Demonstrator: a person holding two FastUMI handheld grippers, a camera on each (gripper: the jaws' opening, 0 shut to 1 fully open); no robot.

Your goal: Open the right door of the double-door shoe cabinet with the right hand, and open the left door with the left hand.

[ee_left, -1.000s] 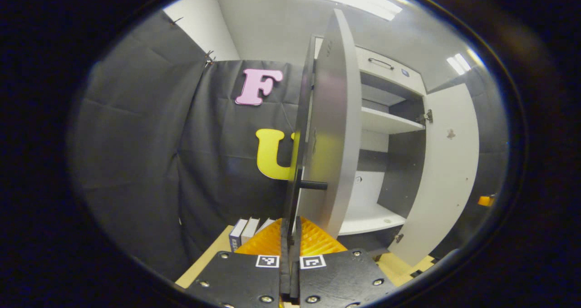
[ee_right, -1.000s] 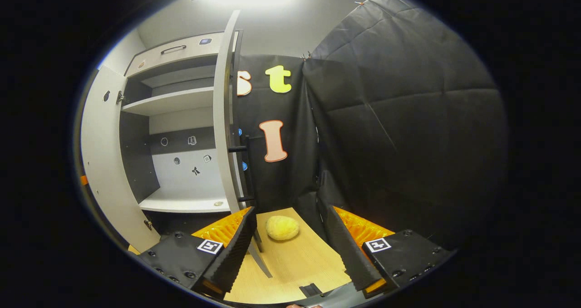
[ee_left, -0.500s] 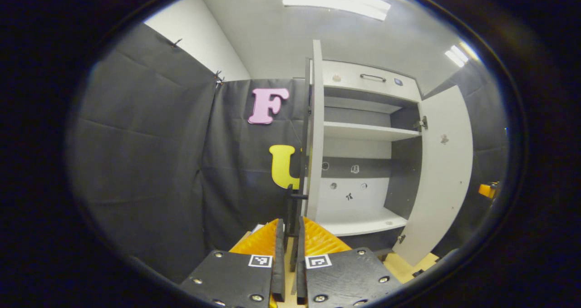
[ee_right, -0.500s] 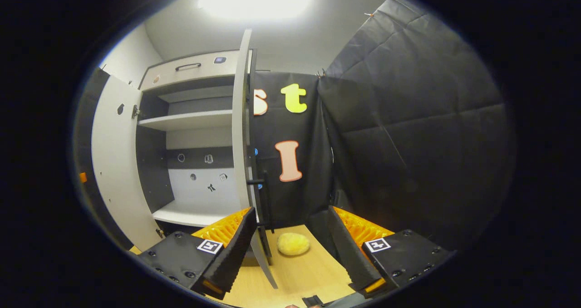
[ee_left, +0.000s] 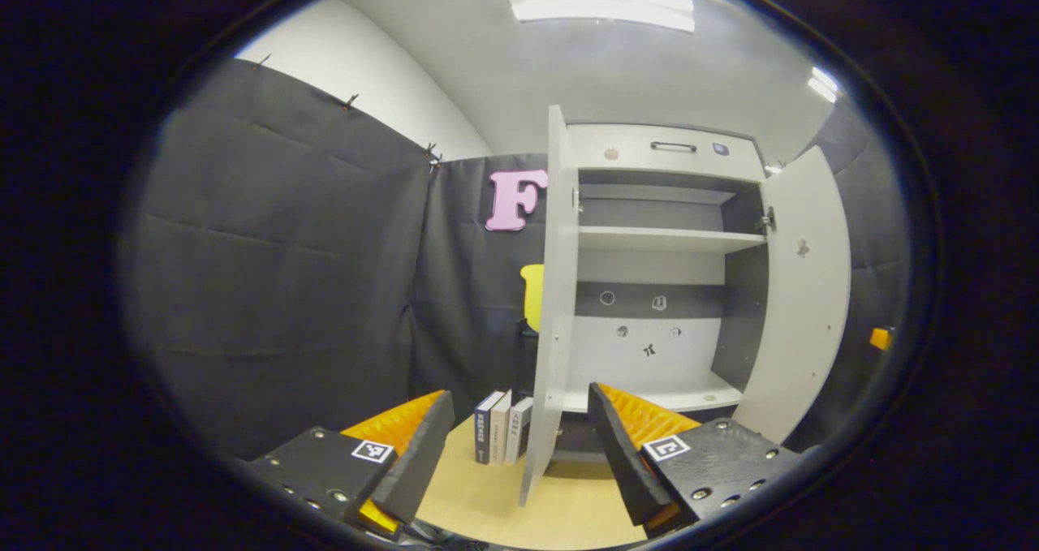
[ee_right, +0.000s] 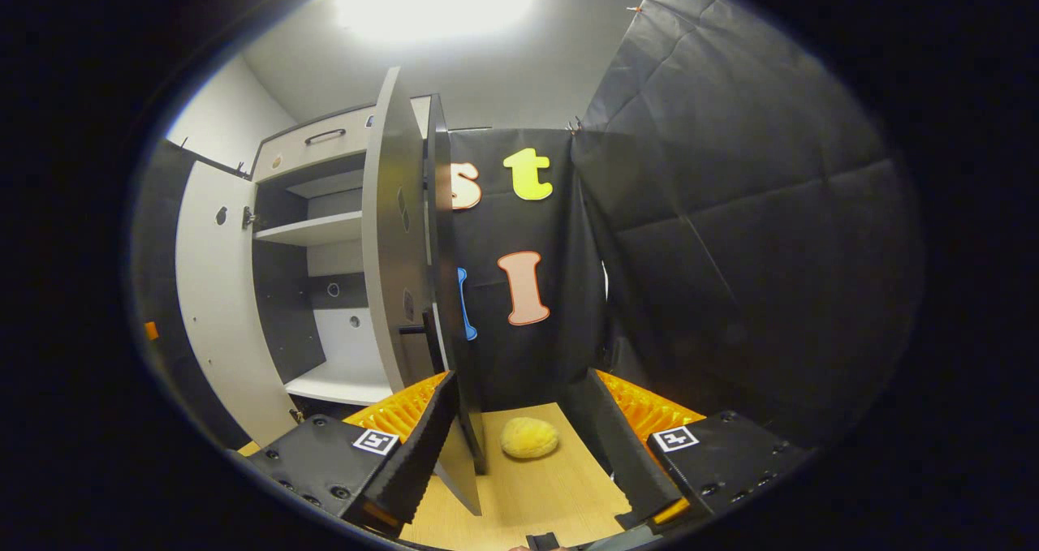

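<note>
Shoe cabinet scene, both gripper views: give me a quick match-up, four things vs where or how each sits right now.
Things:
1. left door
2. books
3. yellow sponge
4. left hand-held gripper

States:
A. lying on the wooden surface by the right door's foot
B. open, holding nothing
C. swung open, edge toward the camera
D. standing upright left of the cabinet

Pairs: 1-C, 2-D, 3-A, 4-B

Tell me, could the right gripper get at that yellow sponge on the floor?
Probably yes: the right gripper is open, and the sponge lies ahead between its fingers on bare floor, beside the right door.
</note>
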